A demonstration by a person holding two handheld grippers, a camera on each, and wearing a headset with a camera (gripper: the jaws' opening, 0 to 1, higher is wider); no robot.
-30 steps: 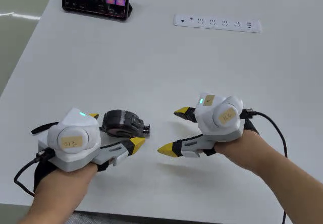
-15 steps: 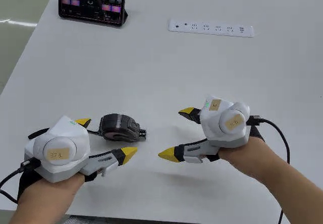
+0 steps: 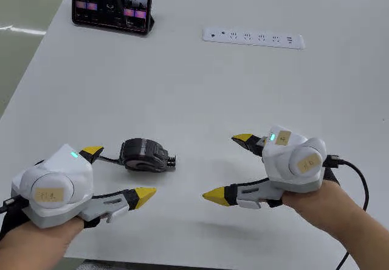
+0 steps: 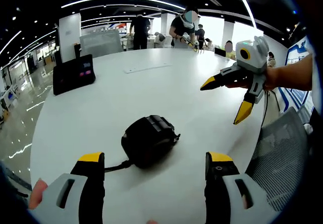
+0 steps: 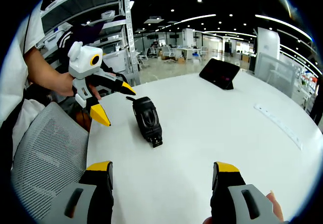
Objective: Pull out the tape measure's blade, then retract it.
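White round-edged table [image 3: 182, 87]: carries everything noted below.

Left gripper [image 3: 119, 172], white body with black jaws tipped yellow: held low over the table's near edge toward its left corner, gripped from behind by the left hand [image 3: 33, 242]. Jaws point right and slightly away from the person and are spread wide, with nothing between the tips. A green light shows on top of the body.

Right gripper [image 3: 228, 166], same build: near the same edge, right of centre, held by the right hand [image 3: 316, 203] with a black cable trailing from its rear. Jaws point left toward the other gripper, spread wide and holding nothing. The two grippers face each other, well apart.

Black tablet with a lit screen [image 3: 112, 5]: propped up at the far left of the table.

White power strip [image 3: 253, 38]: lies flat toward the far edge, right of the tablet.

Dark grey, rounded tape measure case [image 3: 143, 155]: lies on its side near the near edge, left of centre, just ahead of the left gripper's far jaw tip and clear of both jaws. In the left gripper view it lies ahead, between the two jaws. The blade is wound in, with a short black end hook [image 3: 172, 159] at the case mouth facing the right gripper. A thin black cord [image 3: 109, 158] runs from the opposite end toward the left gripper.
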